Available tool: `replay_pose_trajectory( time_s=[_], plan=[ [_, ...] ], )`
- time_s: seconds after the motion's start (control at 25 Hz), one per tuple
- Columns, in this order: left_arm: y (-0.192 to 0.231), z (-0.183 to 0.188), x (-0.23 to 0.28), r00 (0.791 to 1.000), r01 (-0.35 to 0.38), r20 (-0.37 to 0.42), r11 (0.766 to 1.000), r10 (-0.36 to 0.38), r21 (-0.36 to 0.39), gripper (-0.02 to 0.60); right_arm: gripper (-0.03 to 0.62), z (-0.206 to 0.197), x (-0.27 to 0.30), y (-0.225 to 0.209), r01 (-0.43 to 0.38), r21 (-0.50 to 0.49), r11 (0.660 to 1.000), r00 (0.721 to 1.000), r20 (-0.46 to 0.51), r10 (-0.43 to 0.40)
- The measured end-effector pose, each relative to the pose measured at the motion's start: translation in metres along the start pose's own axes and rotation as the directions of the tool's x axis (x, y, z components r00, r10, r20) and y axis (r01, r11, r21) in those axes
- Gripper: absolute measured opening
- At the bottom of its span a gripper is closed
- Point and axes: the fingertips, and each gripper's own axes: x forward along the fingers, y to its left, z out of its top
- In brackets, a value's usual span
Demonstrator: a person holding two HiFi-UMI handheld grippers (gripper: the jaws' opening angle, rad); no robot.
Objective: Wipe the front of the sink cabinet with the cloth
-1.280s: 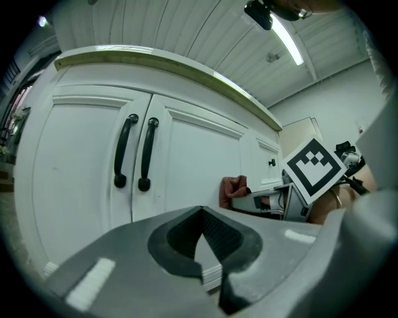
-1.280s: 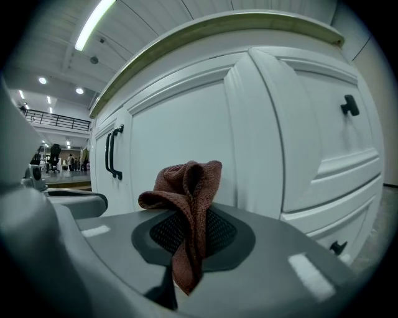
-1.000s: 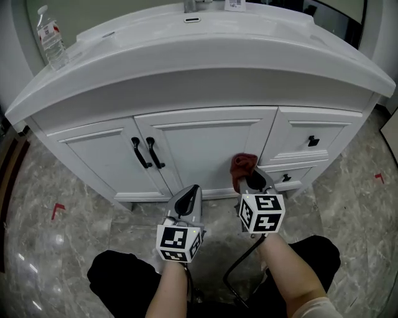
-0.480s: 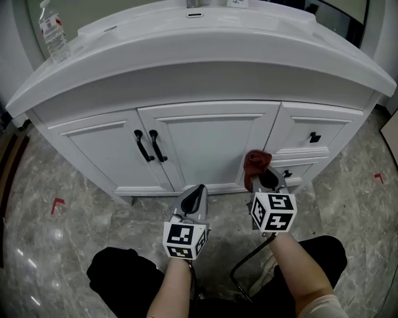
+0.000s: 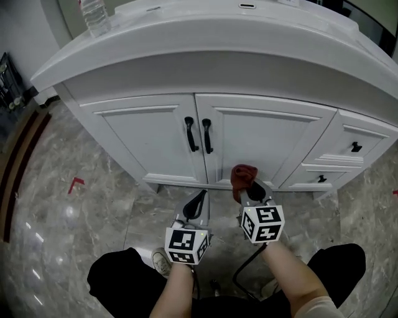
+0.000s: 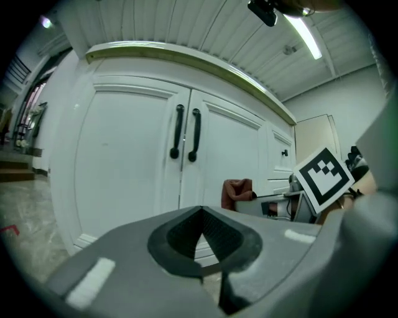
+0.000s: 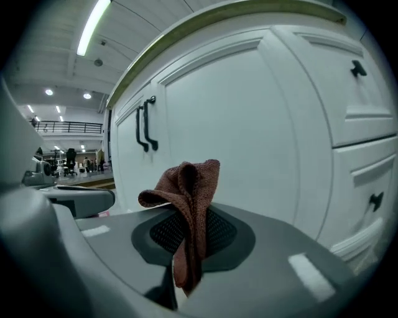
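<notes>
Ahead, cloth near cabinet (bottle on top).

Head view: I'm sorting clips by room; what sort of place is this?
Likely a bathroom, perhaps a showroom display: white sink cabinet, basin top, marble-look floor, and an open lit hall in the right gripper view.

Head view, looking steeply down. My right gripper holds the bunched cloth low before the cabinet, near the foot of the right door. I cannot tell whether cloth and door touch. My left gripper lies just beside it, pointing toward the seam between the doors, over the floor. Two black handles stand upright side by side. Drawers with black knobs lie to the right. A bottle stands at the far left of the sink top. Red tape marks the floor.
</notes>
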Motion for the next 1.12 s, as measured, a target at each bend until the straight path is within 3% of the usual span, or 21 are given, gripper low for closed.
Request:
replay_pose_trajectory(
  time_s=[0.2,0.52,0.72,1.12],
  plan=[
    [0.030,-0.012,-0.013,0.999,-0.046,-0.002,0.999,0.046,-0.005,0.001,0.081,-0.012,0.032,0.051,-0.069,-0.017,0.997,0.997,-0.019,0.068],
    [0.065,-0.028,-0.028,0.997,-0.078,-0.030,0.997,0.078,-0.021,0.001,0.081,-0.022,0.066,0.078,-0.085,-0.021,0.996,0.996,-0.036,0.084],
    [0.067,-0.028,-0.024,0.997,-0.076,-0.023,0.997,0.075,-0.032,0.001,0.083,-0.022,0.069,0.064,-0.043,-0.028,0.999,0.999,-0.033,0.042],
    [0.023,-0.031,0.011,0.999,0.024,-0.035,1.000,-0.023,0.006,0.001,0.083,-0.029,0.047,0.003,0.044,-0.028,0.999,0.998,-0.044,-0.046]
  ],
)
